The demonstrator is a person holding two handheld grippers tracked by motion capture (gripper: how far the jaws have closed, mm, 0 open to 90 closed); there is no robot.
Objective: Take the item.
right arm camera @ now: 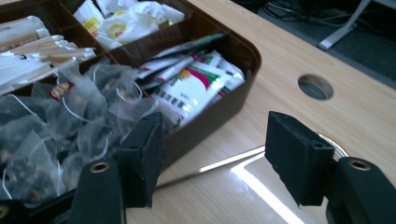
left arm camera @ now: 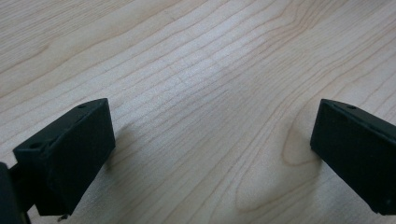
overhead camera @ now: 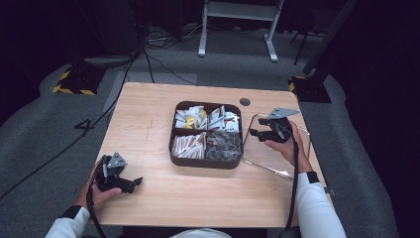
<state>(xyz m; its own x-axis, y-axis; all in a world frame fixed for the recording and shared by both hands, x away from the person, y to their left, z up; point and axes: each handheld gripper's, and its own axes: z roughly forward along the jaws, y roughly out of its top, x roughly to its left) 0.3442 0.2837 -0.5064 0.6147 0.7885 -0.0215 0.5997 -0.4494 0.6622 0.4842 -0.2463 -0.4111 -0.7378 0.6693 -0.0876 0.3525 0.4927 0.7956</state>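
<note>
A brown four-part tray point(overhead camera: 205, 162) stands at the middle of the wooden table. It holds clear tea bags point(right arm camera: 60, 126), white and green sachets point(right arm camera: 196, 86), paper sticks point(right arm camera: 28, 56) and white packets. My right gripper point(overhead camera: 253, 133) hovers just right of the tray, in a hand, above a clear lid point(overhead camera: 277, 153). In the right gripper view, the right gripper point(right arm camera: 215, 158) is open with nothing between its jaws, beside the tray wall point(right arm camera: 210, 116). My left gripper point(overhead camera: 136, 182) rests at the front left of the table, and the left gripper point(left arm camera: 212, 144) is open over bare wood.
A round cable hole point(overhead camera: 244, 101) lies behind the tray, also seen as the hole point(right arm camera: 315, 87) to the gripper's right. The clear lid point(right arm camera: 261, 186) lies flat under the right jaws. Cables and a white frame stand on the grey floor beyond the table.
</note>
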